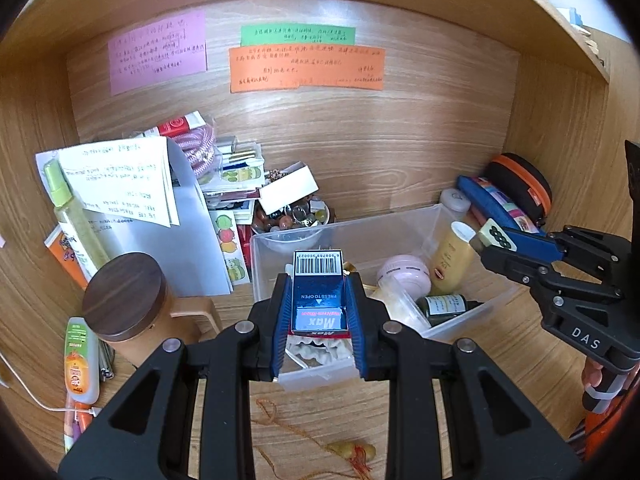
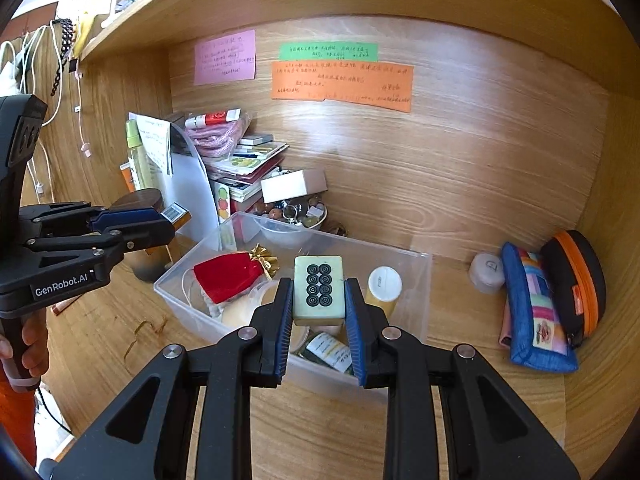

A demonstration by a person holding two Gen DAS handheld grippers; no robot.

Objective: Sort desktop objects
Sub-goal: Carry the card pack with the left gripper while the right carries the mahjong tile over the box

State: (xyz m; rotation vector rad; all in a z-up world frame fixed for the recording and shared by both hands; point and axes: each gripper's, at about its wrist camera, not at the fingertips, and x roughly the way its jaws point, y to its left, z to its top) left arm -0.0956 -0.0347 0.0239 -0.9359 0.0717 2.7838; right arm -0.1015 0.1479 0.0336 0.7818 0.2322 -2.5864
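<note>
My left gripper [image 1: 319, 280] is shut on a blue Max staple box [image 1: 319, 296] with a barcode end, held above the near left part of a clear plastic bin [image 1: 404, 220]. My right gripper [image 2: 319, 292] is shut on a pale green mahjong tile [image 2: 319, 286] with black circles, held above the bin [image 2: 416, 276]. The right gripper also shows in the left wrist view [image 1: 496, 242], over the bin's right end. The left gripper shows in the right wrist view [image 2: 168, 216], left of the bin. The bin holds a red pouch [image 2: 228, 276], a yellow bottle [image 1: 452, 262], a pink round case [image 1: 404, 274] and a dark dropper bottle [image 1: 444, 306].
A wooden-lidded cup [image 1: 126, 300], a green spray bottle [image 1: 68, 216], papers [image 1: 120, 184] and a stack of booklets stand left of the bin. A bowl of beads [image 2: 296, 212] sits behind it. A blue pencil case [image 2: 532, 312] and black-orange pouch [image 2: 576, 280] lie right. A tassel charm [image 1: 352, 450] lies in front.
</note>
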